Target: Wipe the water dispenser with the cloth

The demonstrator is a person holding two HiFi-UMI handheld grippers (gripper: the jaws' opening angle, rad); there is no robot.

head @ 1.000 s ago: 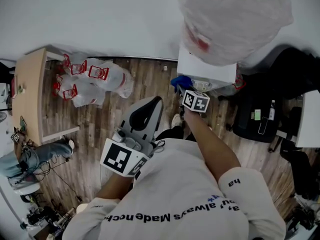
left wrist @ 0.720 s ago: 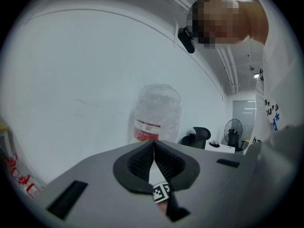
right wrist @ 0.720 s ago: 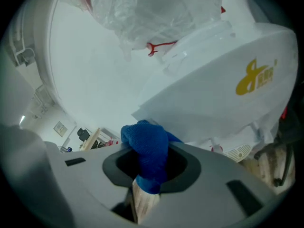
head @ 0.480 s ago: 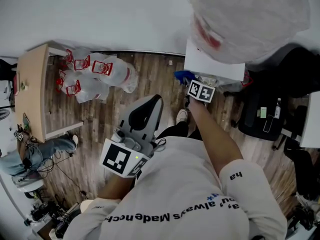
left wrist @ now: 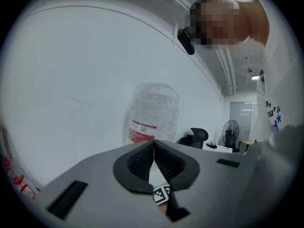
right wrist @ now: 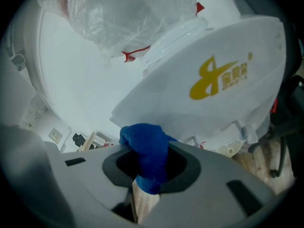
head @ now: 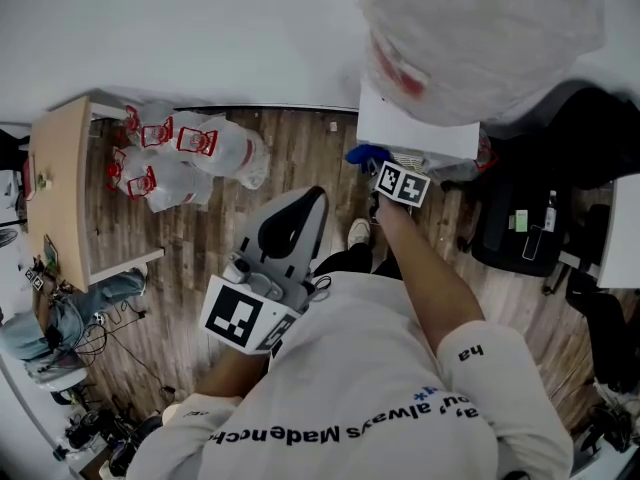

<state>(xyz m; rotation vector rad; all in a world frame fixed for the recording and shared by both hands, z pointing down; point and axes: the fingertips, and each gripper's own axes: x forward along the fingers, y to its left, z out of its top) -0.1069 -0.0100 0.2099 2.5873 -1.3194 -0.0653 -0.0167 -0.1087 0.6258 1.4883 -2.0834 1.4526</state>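
The white water dispenser (head: 415,128) stands at the upper right of the head view under a large clear bottle (head: 480,33); the right gripper view shows its white front with a gold logo (right wrist: 209,89). My right gripper (head: 375,173) is shut on a blue cloth (right wrist: 148,156), which sits right against the dispenser's lower front near its taps and drip grille (right wrist: 225,148). The cloth (head: 366,156) peeks out beside the marker cube. My left gripper (head: 300,213) is held back near my chest, jaws shut with nothing between them; in its own view the gripper (left wrist: 154,148) points at the bottle (left wrist: 152,113).
Wood floor lies below. Clear bags with red print (head: 180,158) sit by a wooden desk (head: 55,188) at the left. Black chairs and bags (head: 525,228) crowd the right of the dispenser. A seated person's legs (head: 60,318) show at the far left.
My right gripper with the cloth has shifted slightly right along the dispenser's lower front. The left gripper has stayed in place.
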